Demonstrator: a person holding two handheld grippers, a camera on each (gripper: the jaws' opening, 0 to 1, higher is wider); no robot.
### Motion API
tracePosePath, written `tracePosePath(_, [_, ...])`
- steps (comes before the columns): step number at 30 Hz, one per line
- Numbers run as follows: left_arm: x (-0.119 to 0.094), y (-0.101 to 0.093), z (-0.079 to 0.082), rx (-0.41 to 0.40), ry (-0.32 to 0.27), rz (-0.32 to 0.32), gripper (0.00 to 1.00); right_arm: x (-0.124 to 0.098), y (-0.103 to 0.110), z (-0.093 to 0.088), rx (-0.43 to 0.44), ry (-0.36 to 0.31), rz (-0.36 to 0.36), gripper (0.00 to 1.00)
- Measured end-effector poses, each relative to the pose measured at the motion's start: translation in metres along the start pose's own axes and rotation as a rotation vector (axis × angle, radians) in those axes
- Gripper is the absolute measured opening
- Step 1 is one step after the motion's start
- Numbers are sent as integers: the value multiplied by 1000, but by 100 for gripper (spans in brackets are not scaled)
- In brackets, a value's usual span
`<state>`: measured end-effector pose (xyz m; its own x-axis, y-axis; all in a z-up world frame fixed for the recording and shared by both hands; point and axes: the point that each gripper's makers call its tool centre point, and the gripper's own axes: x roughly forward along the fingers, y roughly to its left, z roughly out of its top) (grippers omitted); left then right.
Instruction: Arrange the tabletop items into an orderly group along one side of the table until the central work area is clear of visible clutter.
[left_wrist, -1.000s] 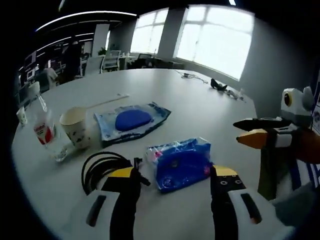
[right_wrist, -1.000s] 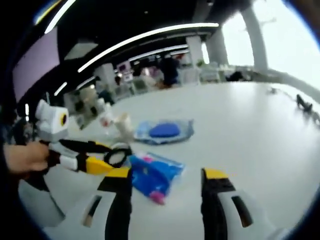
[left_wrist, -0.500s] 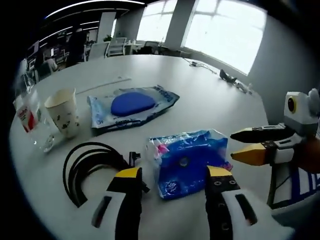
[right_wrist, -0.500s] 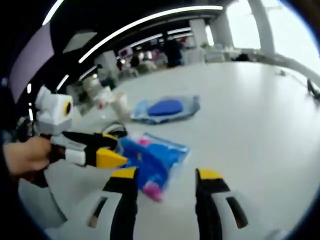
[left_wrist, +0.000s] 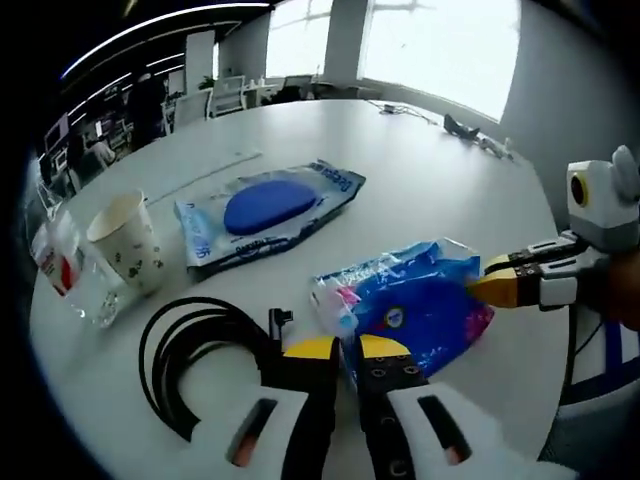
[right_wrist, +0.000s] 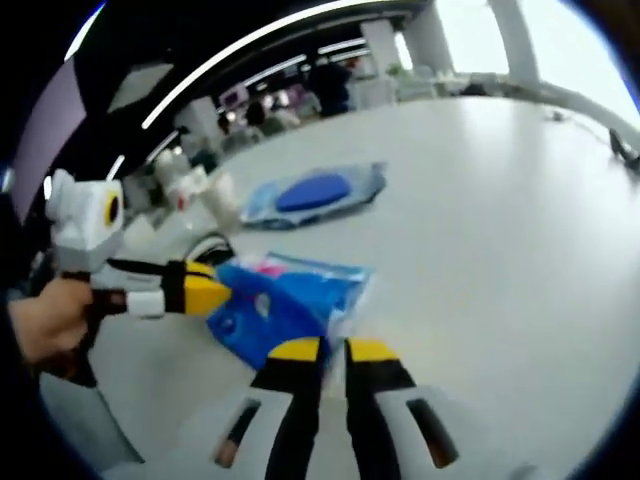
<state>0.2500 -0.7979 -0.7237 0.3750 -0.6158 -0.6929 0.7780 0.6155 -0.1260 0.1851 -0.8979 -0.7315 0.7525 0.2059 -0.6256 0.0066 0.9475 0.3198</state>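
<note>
While both grippers pinch the blue wipes packet (left_wrist: 415, 305), the left gripper (left_wrist: 340, 352) clamps its near edge at lower centre of the left gripper view, and the right gripper (right_wrist: 322, 352) clamps the opposite edge. A coiled black cable (left_wrist: 205, 345) lies lower left, a paper cup (left_wrist: 127, 240) at left beside a clear bottle (left_wrist: 62, 262), a blue-pad pouch (left_wrist: 265, 212) above centre on the white table (left_wrist: 440, 170).

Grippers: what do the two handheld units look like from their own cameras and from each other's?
The left gripper and the right gripper look alike: two black jaws with yellow tips, rising from white bodies with dark slots. Seen from the side in the other's view, each has tapered black jaws, yellow tips and a white band behind them. A hand grips the left gripper's handle; what the person wears can't be made out.
</note>
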Motion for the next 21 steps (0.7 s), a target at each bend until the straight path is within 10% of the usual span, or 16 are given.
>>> tracePosePath(11, [-3, -10, 14, 19, -35, 20, 2, -6, -6, 15, -10, -29, 8, 0])
tracePosePath(21, [-2, -45, 69, 55, -151, 18, 1, -35, -43, 66, -55, -135, -10, 0])
